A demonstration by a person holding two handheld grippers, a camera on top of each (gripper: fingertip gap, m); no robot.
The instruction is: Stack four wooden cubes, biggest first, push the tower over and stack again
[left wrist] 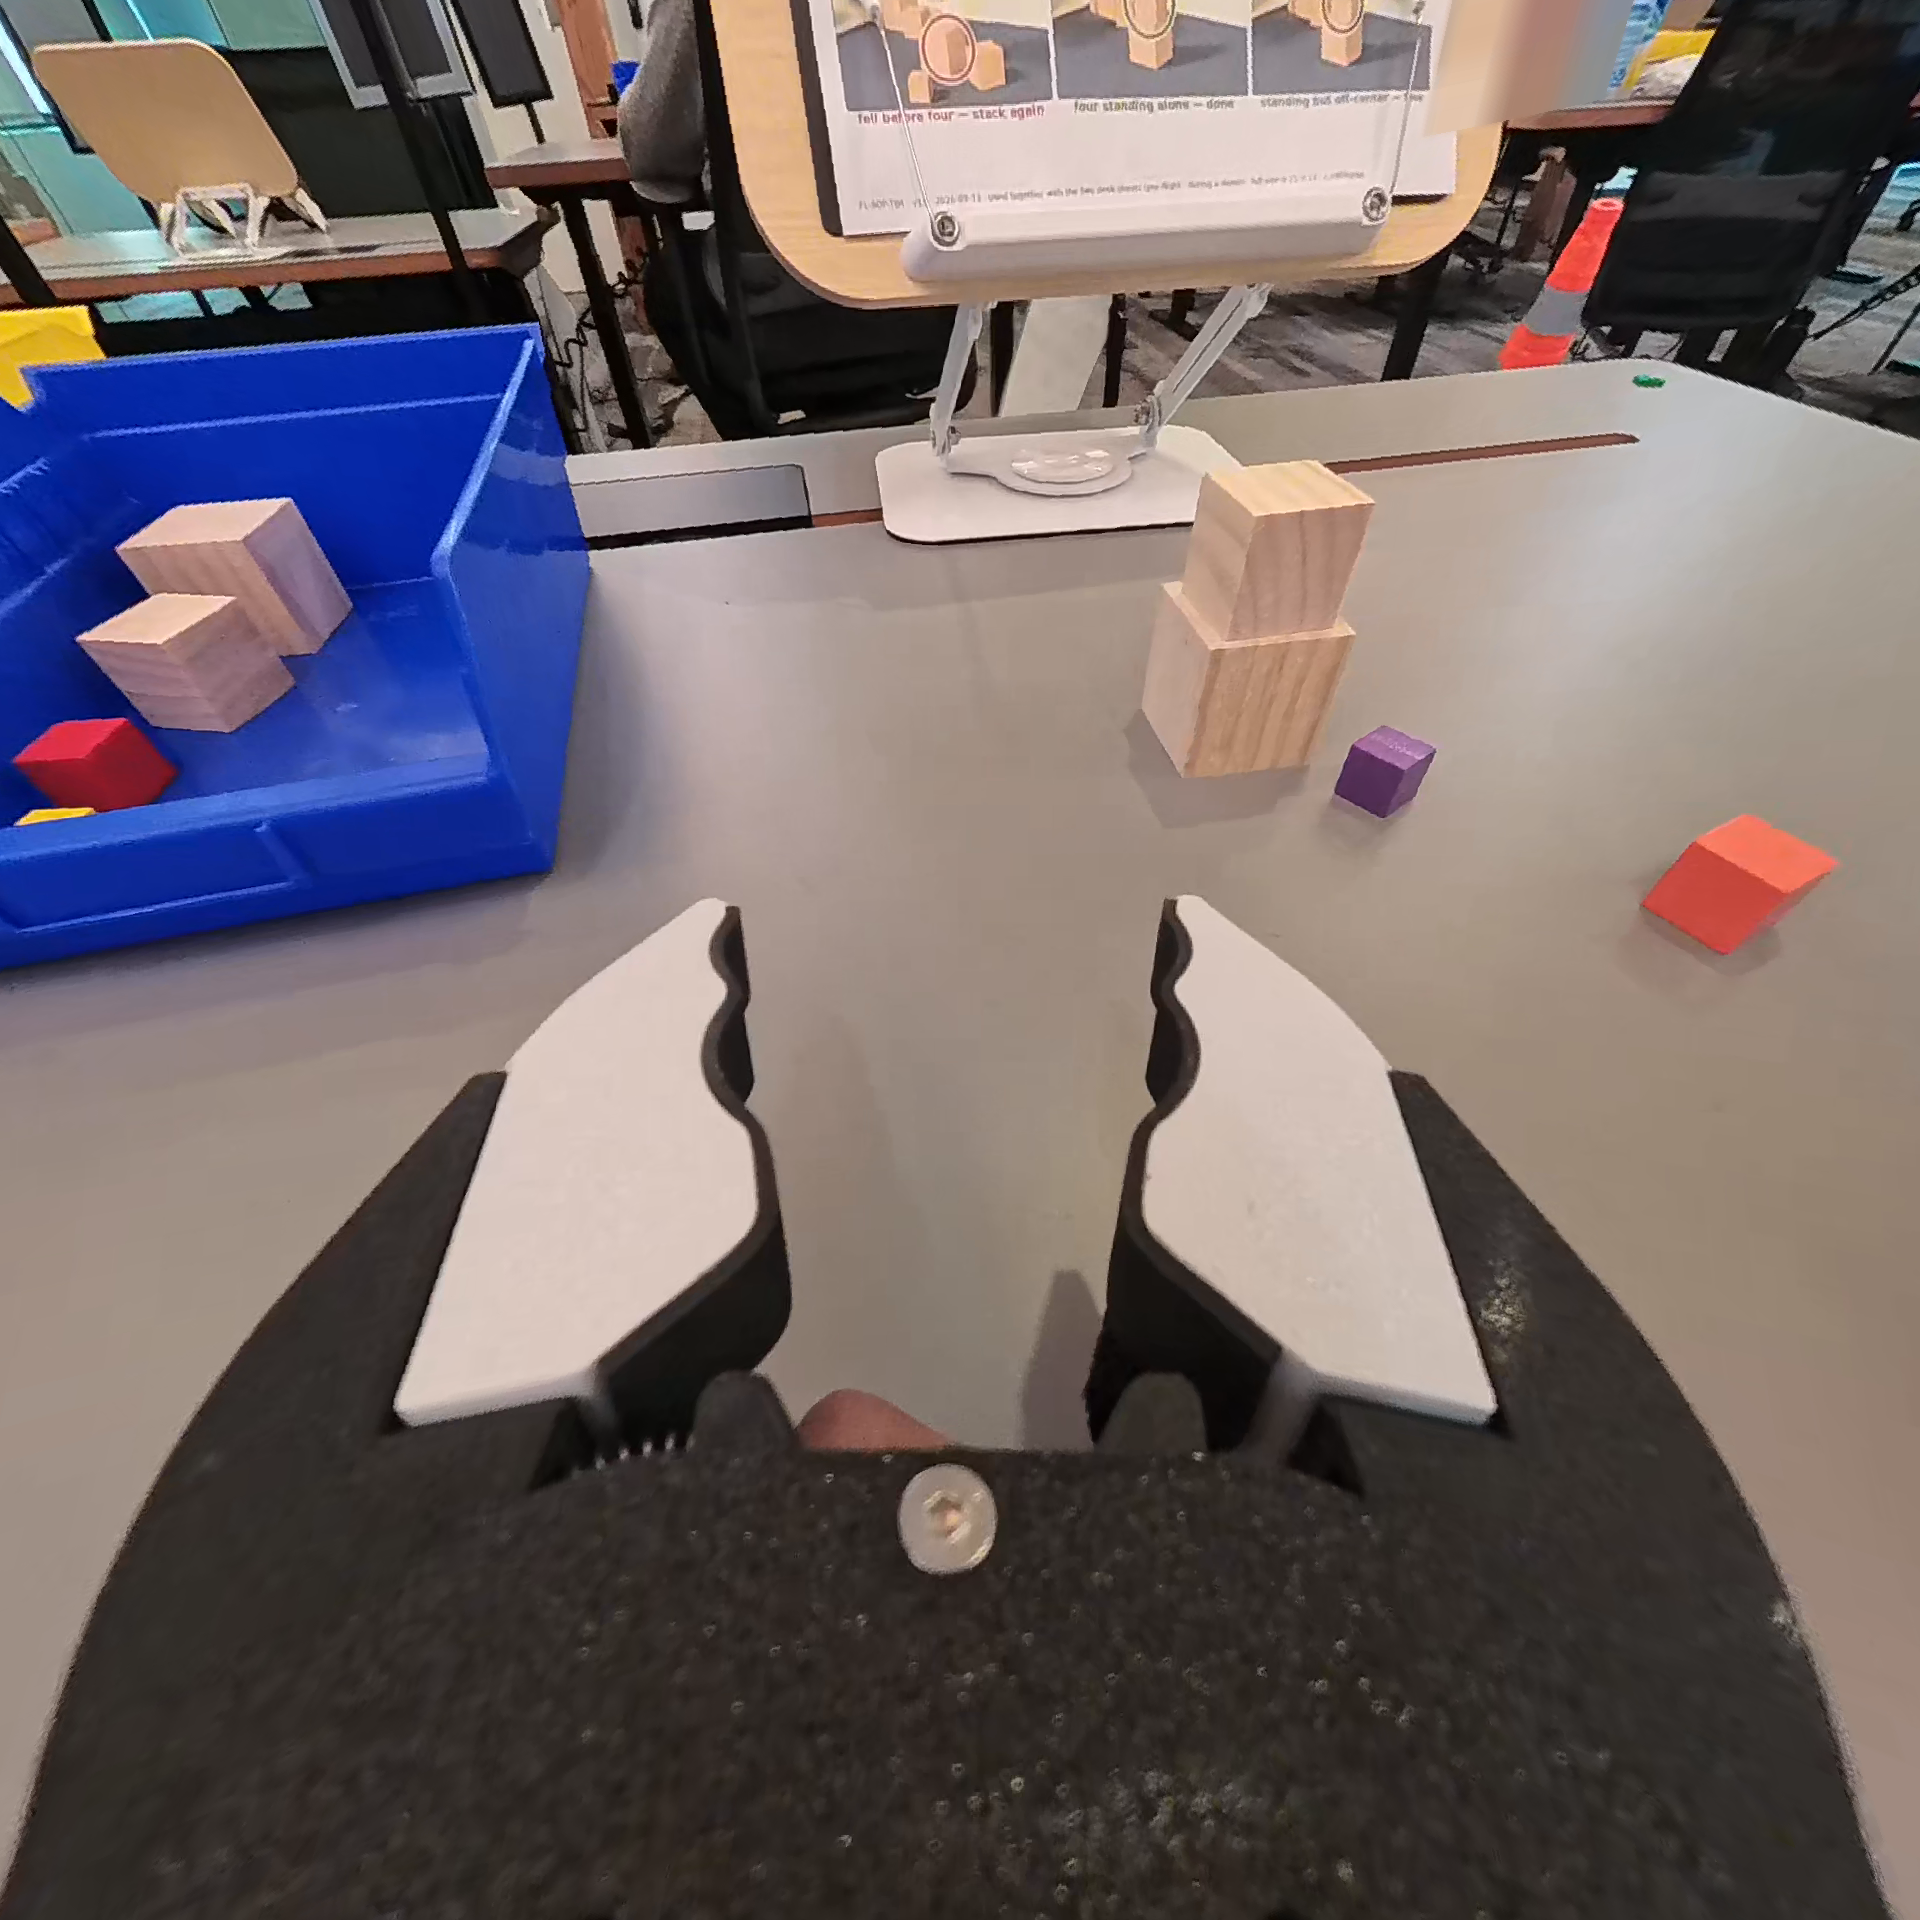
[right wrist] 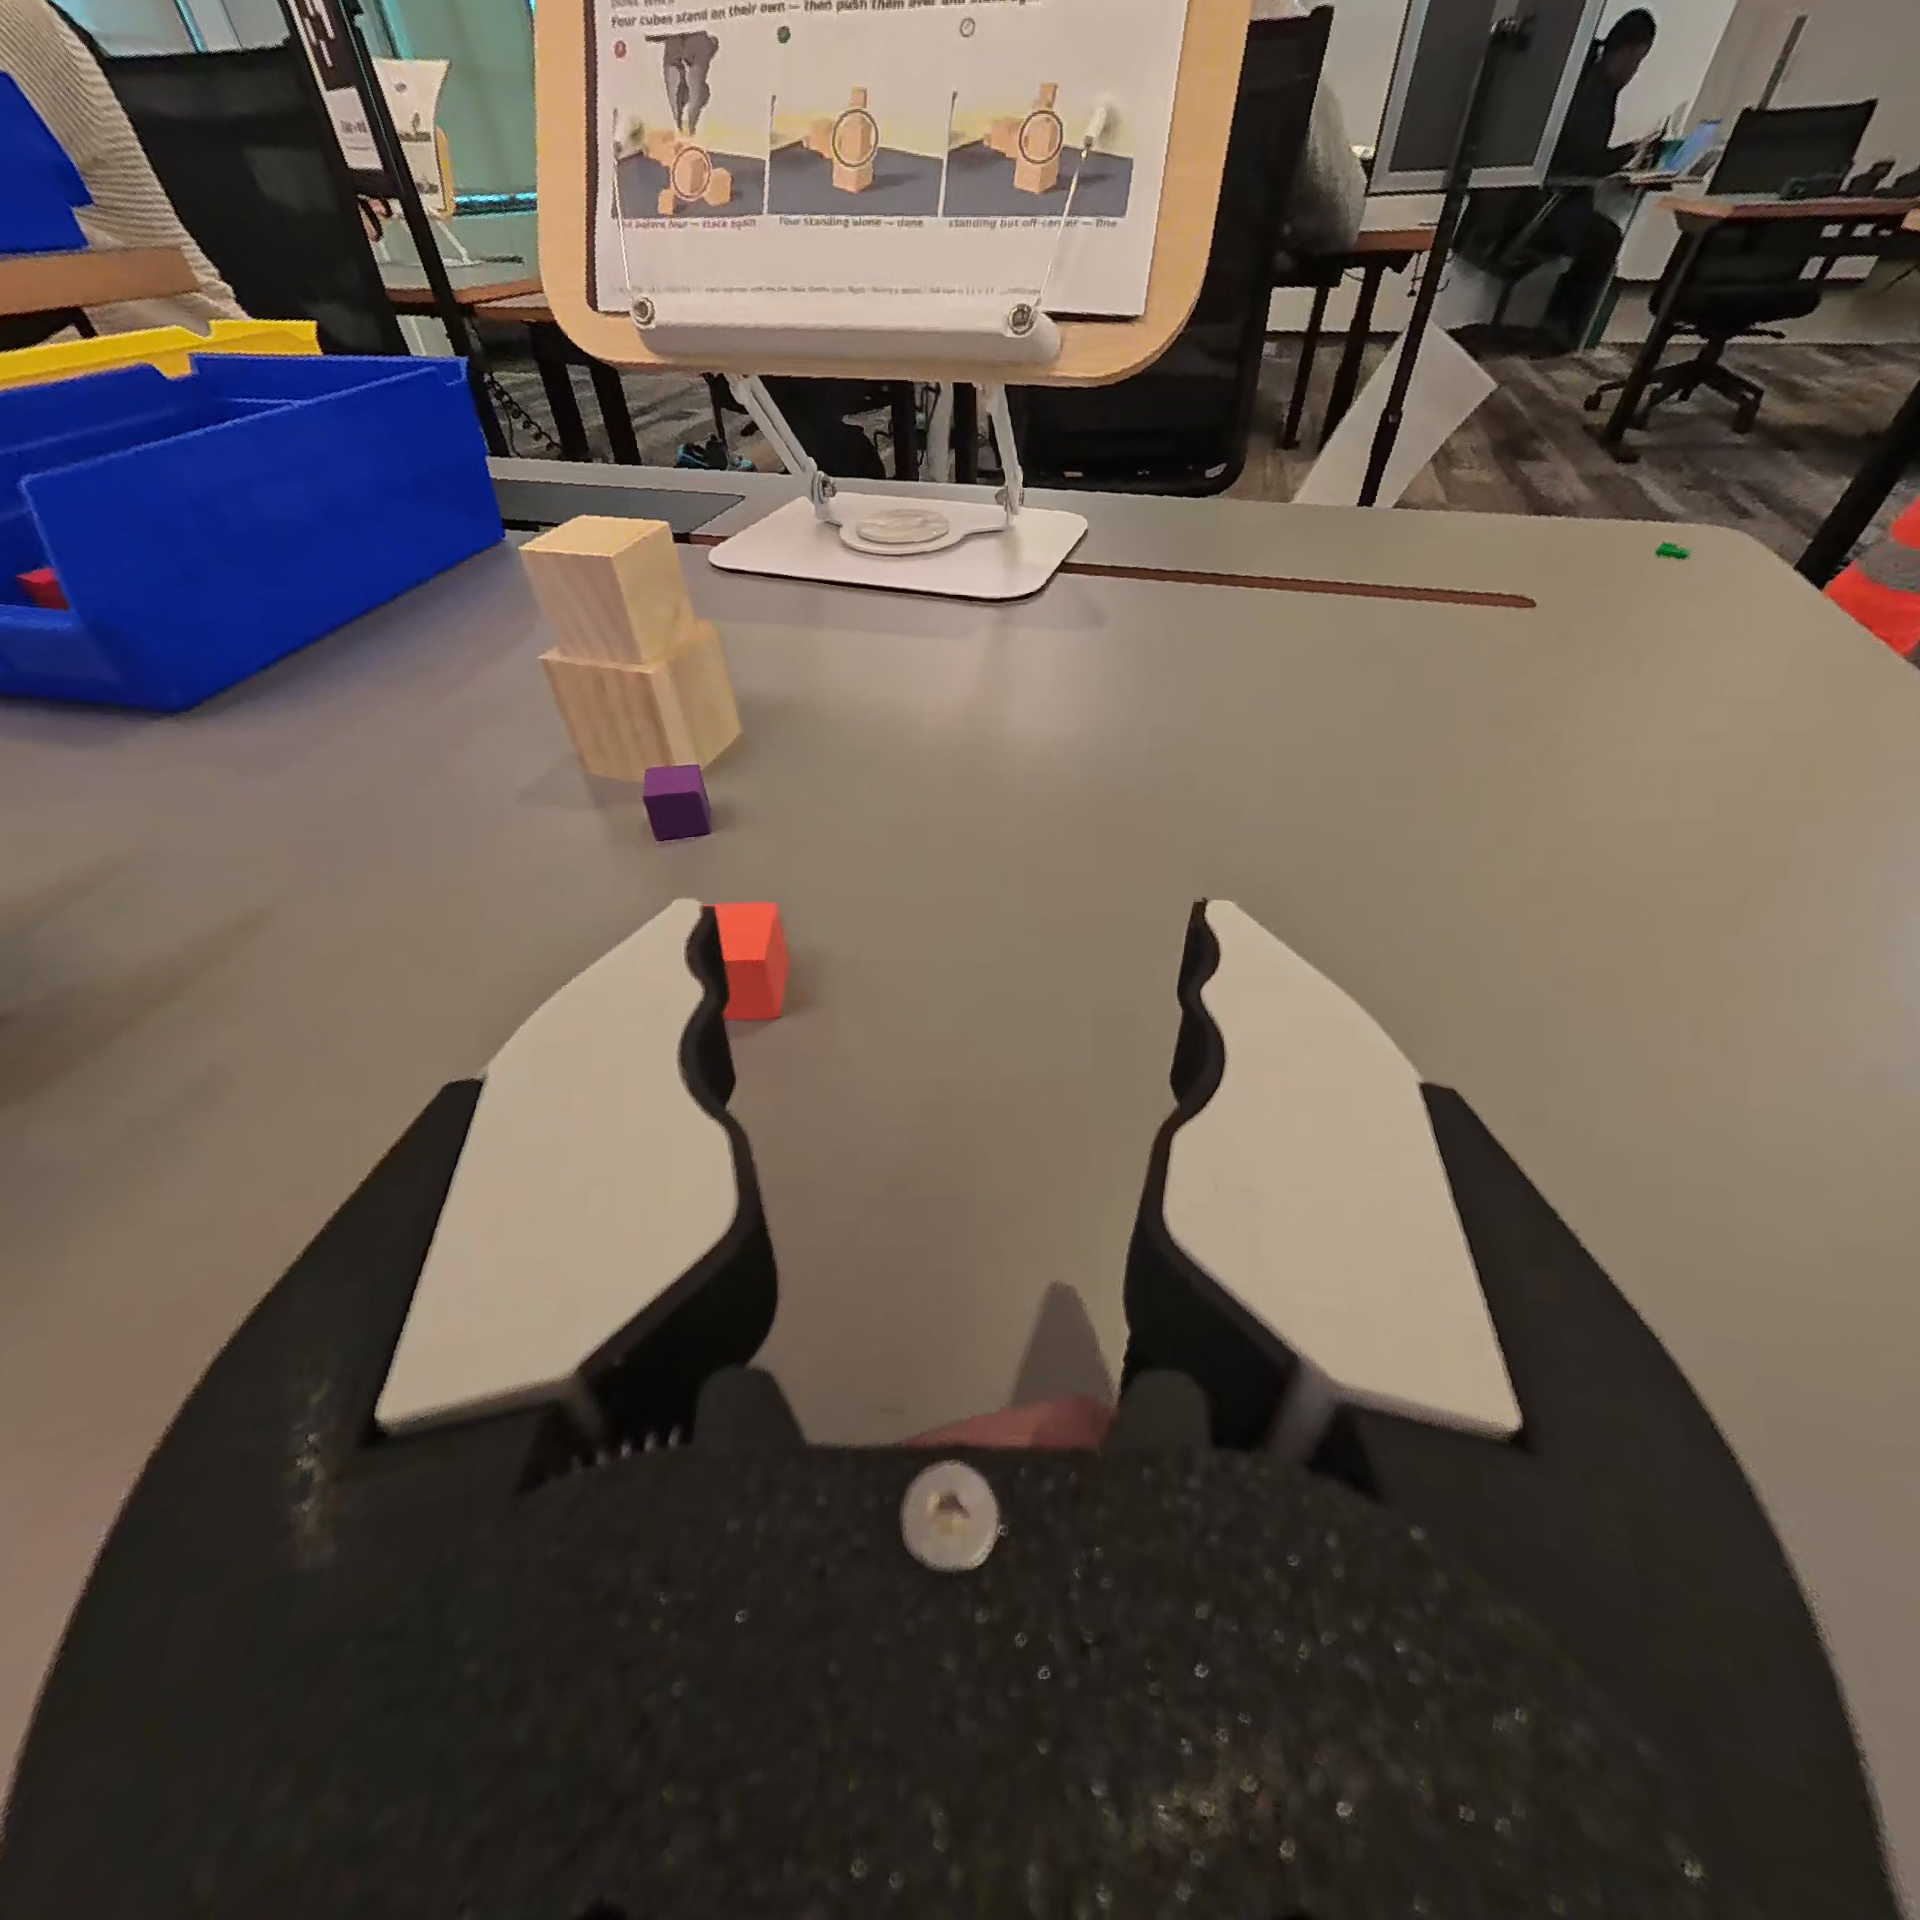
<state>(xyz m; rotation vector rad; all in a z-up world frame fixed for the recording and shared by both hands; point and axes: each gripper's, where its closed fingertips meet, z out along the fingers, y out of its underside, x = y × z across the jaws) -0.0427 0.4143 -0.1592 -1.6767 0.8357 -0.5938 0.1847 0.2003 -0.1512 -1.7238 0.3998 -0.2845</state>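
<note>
A tower of two plain wooden cubes stands on the grey table: a large cube (left wrist: 1242, 698) with a smaller one (left wrist: 1276, 545) on top, also in the right wrist view (right wrist: 644, 704) (right wrist: 608, 587). A small purple cube (left wrist: 1384, 770) (right wrist: 676, 801) lies beside its base. An orange cube (left wrist: 1737, 881) (right wrist: 753, 961) lies nearer. My left gripper (left wrist: 954, 914) is open and empty, short of the tower. My right gripper (right wrist: 948, 914) is open and empty, its left fingertip (right wrist: 686, 935) just in front of the orange cube.
A blue bin (left wrist: 499, 623) (right wrist: 260, 540) at the left holds two more wooden cubes (left wrist: 244, 569) (left wrist: 187, 660), a red cube (left wrist: 94, 764) and a yellow piece. A board with a sheet stands on a white stand (left wrist: 1049, 488) (right wrist: 904, 540) at the table's back.
</note>
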